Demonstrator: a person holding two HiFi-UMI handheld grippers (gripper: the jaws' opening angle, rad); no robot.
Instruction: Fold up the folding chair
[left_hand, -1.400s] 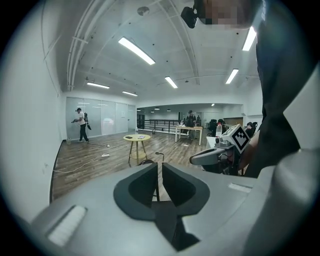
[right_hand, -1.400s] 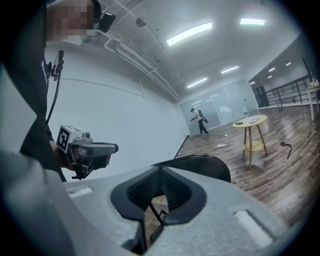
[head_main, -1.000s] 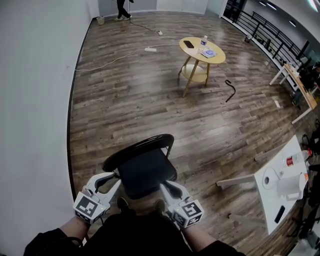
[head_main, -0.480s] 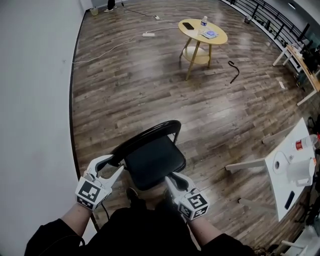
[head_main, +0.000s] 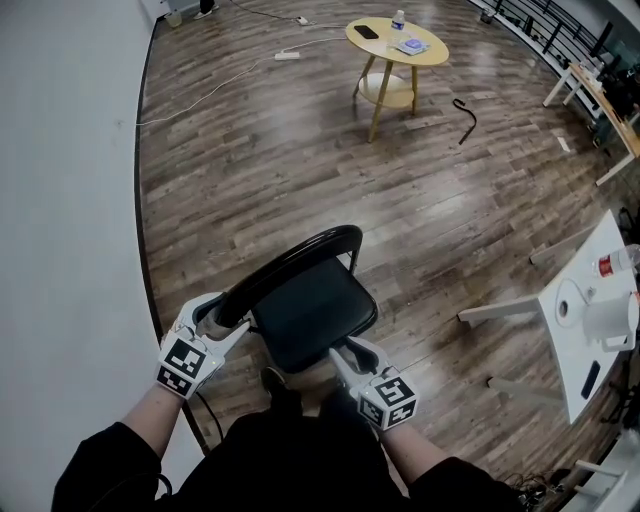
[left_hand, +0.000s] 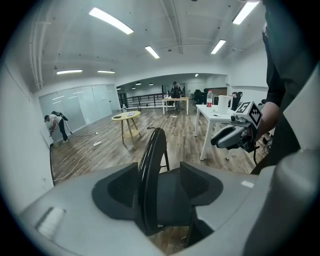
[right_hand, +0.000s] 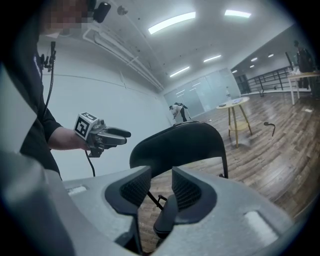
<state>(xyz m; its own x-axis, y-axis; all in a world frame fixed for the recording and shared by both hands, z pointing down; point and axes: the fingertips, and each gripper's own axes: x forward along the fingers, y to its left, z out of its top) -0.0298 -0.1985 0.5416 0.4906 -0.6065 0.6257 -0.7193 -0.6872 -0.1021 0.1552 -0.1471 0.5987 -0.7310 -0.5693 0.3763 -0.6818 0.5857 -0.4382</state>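
A black folding chair (head_main: 310, 315) stands on the wood floor just in front of me, its curved backrest tube (left_hand: 150, 170) running up to the right. My left gripper (head_main: 228, 318) straddles the left end of that tube. Its jaws are opening, the tube between the pads with a gap on the right side. My right gripper (head_main: 345, 352) sits at the seat's near right edge, jaws also opening. The thin black seat edge (right_hand: 165, 220) lies low between its pads, and the backrest (right_hand: 175, 145) shows beyond. Each gripper view shows the other gripper (left_hand: 232, 137) (right_hand: 112, 134).
A white wall (head_main: 60, 200) runs close along the left. A round yellow table (head_main: 397, 42) stands far ahead, with a black hook-shaped thing (head_main: 462, 105) on the floor beside it. A white table (head_main: 590, 330) carrying small items stands at the right. Cables trail across the far floor.
Both grippers have sunk and their jaws have spread. The left one now straddles the backrest tube more loosely. The chair sits a little further right in the head view.
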